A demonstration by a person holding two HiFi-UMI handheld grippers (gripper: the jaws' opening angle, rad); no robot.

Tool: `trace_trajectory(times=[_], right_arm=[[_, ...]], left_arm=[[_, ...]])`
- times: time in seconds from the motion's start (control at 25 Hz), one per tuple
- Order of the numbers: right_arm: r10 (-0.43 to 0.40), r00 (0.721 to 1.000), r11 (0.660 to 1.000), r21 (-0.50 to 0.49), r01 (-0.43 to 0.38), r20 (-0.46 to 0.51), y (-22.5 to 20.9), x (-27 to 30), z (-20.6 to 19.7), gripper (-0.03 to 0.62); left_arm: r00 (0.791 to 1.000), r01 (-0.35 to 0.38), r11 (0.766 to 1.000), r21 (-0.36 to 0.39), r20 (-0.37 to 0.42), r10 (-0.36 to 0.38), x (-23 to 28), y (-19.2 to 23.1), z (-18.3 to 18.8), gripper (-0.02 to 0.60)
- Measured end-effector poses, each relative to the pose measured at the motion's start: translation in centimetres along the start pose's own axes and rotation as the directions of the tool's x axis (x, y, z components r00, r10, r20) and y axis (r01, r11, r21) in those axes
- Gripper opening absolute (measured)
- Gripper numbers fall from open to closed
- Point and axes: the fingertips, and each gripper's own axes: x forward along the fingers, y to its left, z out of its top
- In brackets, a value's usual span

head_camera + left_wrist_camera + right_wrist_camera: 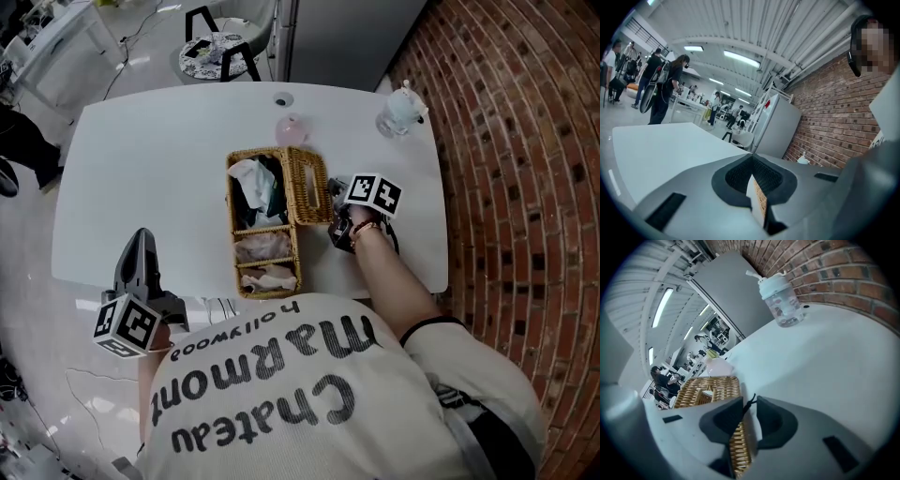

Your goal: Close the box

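One claw on the lid, the other idle.
Wicker box [230, 216] sits mid-worktop [150, 169], long axis near-to-far; its lid [309, 185] hangs open to the right at the far end. Right claw [749, 404] is clamped on the lid's outer edge, just right of the box, so closing looks like a leftward swing over the rim. Left claw [142, 242], clenched on nothing, stays well apart at near left.
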Motion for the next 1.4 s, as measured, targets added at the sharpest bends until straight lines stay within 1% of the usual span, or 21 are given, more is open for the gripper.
trace_trajectory(times=[0.16,0.24,0.36,0.52,0.68,0.84,1.0,1.16,1.4], right_arm=[[0.020,1.000,1.000,0.008,-0.019,-0.019,0.3,0.4,0.2,0.068],[0.025,0.999,1.000,0.010,-0.025,-0.036,0.3,0.5,0.1,0.035],[0.041,0.997,0.999,0.014,-0.041,-0.063,0.0,0.4,-0.2,0.026],[0.094,0.992,0.996,-0.001,-0.094,-0.083,-0.2,-0.3,0.0,0.025],[0.164,0.982,0.986,-0.005,-0.165,-0.096,0.1,-1.3,0.4,0.023],[0.225,0.970,0.973,-0.022,-0.228,-0.095,0.3,-2.6,1.1,0.023],[0.284,0.954,0.956,-0.042,-0.289,-0.094,1.0,-4.4,1.7,0.023],[0.327,0.941,0.939,-0.078,-0.334,-0.089,1.6,-5.9,2.9,0.021],[0.399,0.912,0.904,-0.125,-0.409,-0.098,3.3,-7.5,4.0,0.021]], left_arm=[[0.999,-0.038,0.999,0.002,0.005,0.038,-0.9,-0.8,-0.5,0.001],[0.998,-0.068,0.998,0.001,-0.001,0.068,-1.5,-1.4,-1.0,0.000],[0.994,-0.111,0.994,-0.011,0.004,0.111,-3.0,-2.6,-1.5,0.000],[0.984,-0.170,0.985,-0.027,0.043,0.172,-4.9,-4.0,-1.6,0.001],[0.978,-0.203,0.979,-0.035,0.051,0.204,-6.3,-5.9,-2.6,0.001],[0.973,-0.219,0.975,-0.040,0.058,0.222,-7.2,-8.1,-3.7,0.000],[0.969,-0.229,0.973,-0.036,0.085,0.231,-8.1,-10.2,-4.0,0.000],[0.966,-0.236,0.971,-0.030,0.105,0.238,-9.2,-12.6,-4.7,0.001],[0.947,-0.284,0.958,-0.039,0.146,0.287,-12.2,-14.8,-5.7,0.000]])
